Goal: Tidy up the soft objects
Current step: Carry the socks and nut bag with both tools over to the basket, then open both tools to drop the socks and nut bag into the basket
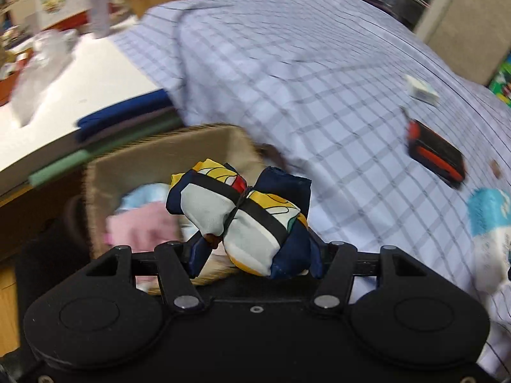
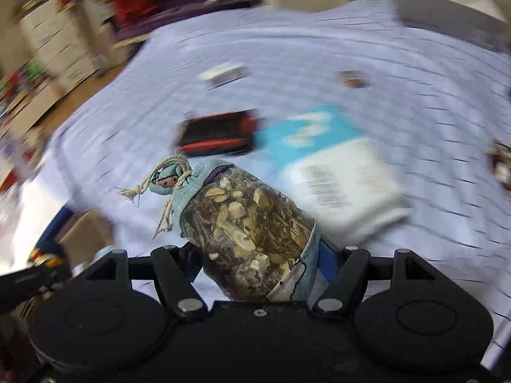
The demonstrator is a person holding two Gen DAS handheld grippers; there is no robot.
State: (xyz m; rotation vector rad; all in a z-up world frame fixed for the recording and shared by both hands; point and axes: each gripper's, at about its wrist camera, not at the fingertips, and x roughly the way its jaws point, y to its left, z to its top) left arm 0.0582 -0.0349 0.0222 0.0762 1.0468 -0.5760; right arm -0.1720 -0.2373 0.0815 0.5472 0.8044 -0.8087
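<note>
**Left wrist view: two soft bundles held, basket just ahead**

In the left wrist view our left gripper (image 1: 252,255) is clamped on a folded fabric bundle (image 1: 242,217), navy, white and yellow, tied across its middle with a dark band. It sits at lower centre of the frame, over the near edge of a woven basket (image 1: 166,146) that already holds pink and pale blue cloth (image 1: 143,223). In the right wrist view our right gripper (image 2: 258,268) grips a drawstring sachet of dried herbs (image 2: 249,223) at lower centre, above the checked bedsheet (image 2: 415,95).

We judge the chief risk to be a release while the hands are travelling: both frames are smeared with motion, so the bundle could clip the basket rim and fall to the floor beside it. The sachet's rope tie (image 2: 159,178) hangs loose and might snag. The sachet is held only at its base, so it could tip out.

A blue and white packet (image 2: 325,166) at centre right of the right wrist view shows a barcode; we cannot read any writing through the blur.
</note>
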